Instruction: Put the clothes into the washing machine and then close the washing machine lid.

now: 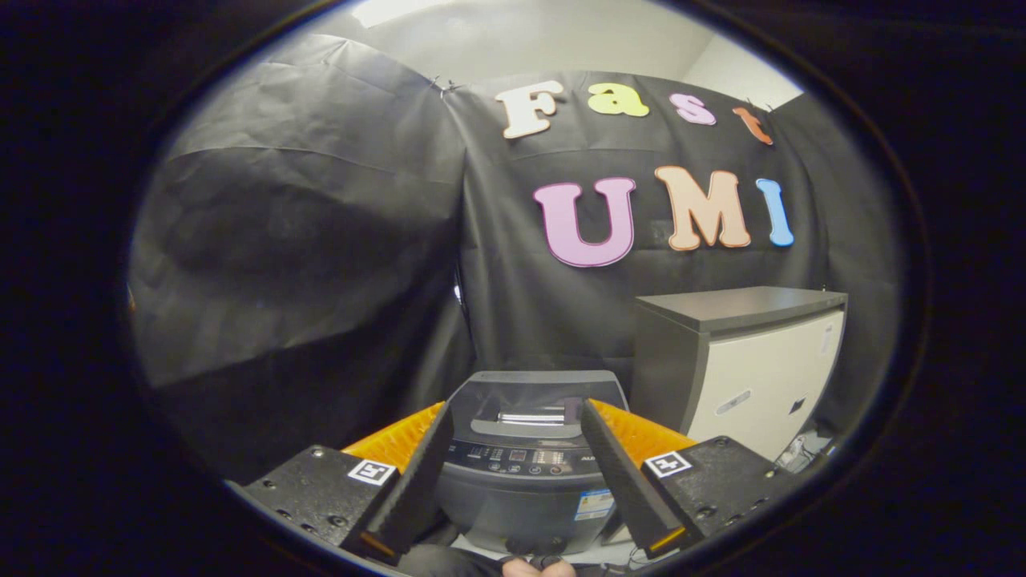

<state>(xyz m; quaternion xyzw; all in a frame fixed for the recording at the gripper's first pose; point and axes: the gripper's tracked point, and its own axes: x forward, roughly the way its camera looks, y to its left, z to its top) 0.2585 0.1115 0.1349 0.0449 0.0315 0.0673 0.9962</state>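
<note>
A grey top-loading washing machine (521, 493) stands on the floor just ahead of me, framed between my two fingers. Its lid (533, 394), with a dark window, lies flat and looks shut. A control panel (521, 458) runs along its front edge. My gripper (517, 410) is open, its black ribbed fingers (417, 481) spread wide with nothing between them. Low in front of the machine a small part of a hand (535, 568) shows beside something dark (449, 561); I cannot tell whether that is clothing.
A grey and white cabinet (761, 377) stands right of the machine, close beside it. Black cloth walls (304, 264) close the booth behind and to the left. Some cables (793, 457) lie on the floor by the cabinet's foot.
</note>
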